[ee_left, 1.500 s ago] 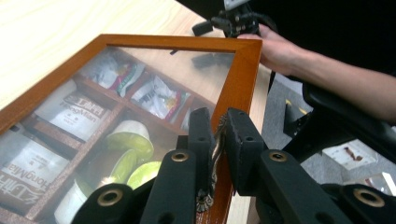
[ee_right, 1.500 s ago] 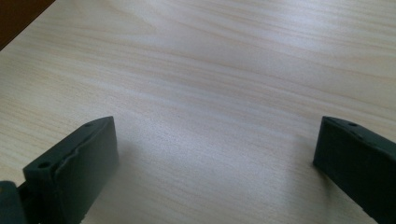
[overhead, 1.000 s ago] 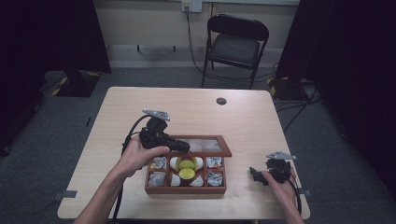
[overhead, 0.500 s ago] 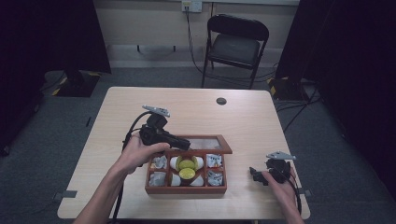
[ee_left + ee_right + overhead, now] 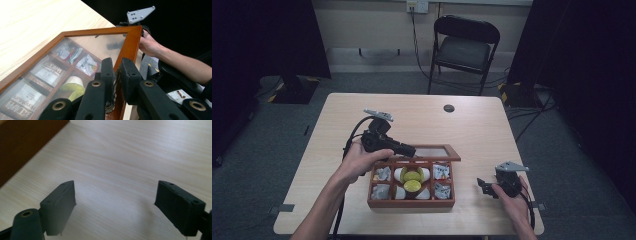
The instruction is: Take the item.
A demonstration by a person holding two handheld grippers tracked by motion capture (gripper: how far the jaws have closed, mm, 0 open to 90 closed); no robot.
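The wooden tea box sits near the front edge of the table, at about 6 o'clock from its centre. Its glass-paned lid is half raised, and the left gripper is clamped on the front rail of the lid's frame, beside a small metal clasp. I judge the lid light but stiff, and the pane fragile, so the wood rail is the right place to hold, never the glass. The right gripper rests at 3 o'clock of the box, its jaws wide apart over bare table. Tea sachets lie in the compartments.
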